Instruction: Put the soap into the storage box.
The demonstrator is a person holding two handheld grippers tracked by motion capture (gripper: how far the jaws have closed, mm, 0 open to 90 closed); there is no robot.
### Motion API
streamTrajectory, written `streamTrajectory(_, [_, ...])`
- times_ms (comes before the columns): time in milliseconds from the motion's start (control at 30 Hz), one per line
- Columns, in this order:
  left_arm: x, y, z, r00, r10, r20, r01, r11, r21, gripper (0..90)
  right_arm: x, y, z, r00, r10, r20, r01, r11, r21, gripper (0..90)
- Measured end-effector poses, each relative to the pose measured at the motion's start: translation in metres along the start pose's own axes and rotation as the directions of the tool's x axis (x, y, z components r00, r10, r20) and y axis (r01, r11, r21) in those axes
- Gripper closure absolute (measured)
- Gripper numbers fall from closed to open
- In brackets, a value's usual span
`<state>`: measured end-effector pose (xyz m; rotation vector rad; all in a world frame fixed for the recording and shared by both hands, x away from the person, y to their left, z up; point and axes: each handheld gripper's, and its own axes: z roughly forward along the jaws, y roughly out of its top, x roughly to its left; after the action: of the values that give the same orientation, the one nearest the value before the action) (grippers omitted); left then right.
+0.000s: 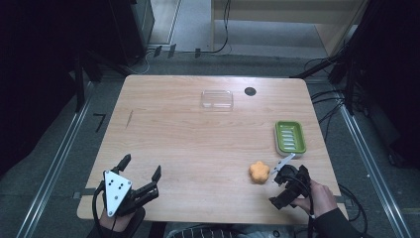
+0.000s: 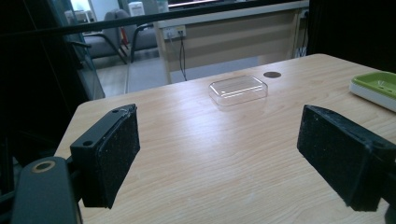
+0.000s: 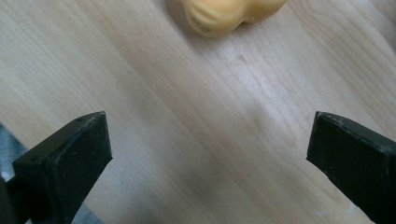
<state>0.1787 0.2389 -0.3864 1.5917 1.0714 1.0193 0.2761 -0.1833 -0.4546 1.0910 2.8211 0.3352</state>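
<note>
The right gripper (image 1: pixel 277 186), jaws spread wide and empty, approaches the lumpy orange soap-like piece (image 1: pixel 259 171) lying near the table's right front, so closing around it seems next, while the left gripper (image 1: pixel 141 168) waits released.

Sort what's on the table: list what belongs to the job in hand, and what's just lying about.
In the job:
- right tool, jaws open, beside the orange flower-shaped piece
- green soap dish, likely its destination

Lying about:
- clear plastic lid at the far side
- dark round spot near it
- left tool, open, idle at the near left corner
</note>
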Motion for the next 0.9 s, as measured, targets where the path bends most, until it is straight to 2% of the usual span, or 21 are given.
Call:
streamTrajectory(133, [0.001, 0.0, 0.0, 1.0, -0.003, -0.001, 0.003, 1.0, -0.002, 13.6, 0.0, 0.004, 0.002, 1.0, -0.004, 0.0, 0.004, 1.0, 0.003, 0.0])
streamTrajectory(300, [0.0, 0.0, 0.0, 1.0, -0.001, 0.0, 0.001, 1.0, 0.0, 13.6, -0.002, 0.012, 0.007, 0.9985, -0.052, -0.016, 0.052, 0.998, 0.022, 1.1])
streamTrajectory(500, [0.0, 0.0, 0.0, 1.0, 0.002, 0.001, -0.002, 1.0, 0.001, 13.6, -0.005, 0.019, 0.008, 0.9967, -0.077, -0.025, 0.078, 0.997, 0.022, 0.0])
streamTrajectory(700, [0.0, 0.0, 0.0, 1.0, 0.002, 0.002, -0.002, 1.0, 0.0, 13.6, -0.006, 0.026, 0.012, 0.9891, -0.139, -0.049, 0.14, 0.99, 0.034, 0.0])
streamTrajectory(900, [0.0, 0.0, 0.0, 1.0, 0.005, 0.004, -0.005, 1.0, 0.0, 13.6, -0.007, 0.031, 0.015, 0.9862, -0.153, -0.063, 0.156, 0.987, 0.045, 0.0])
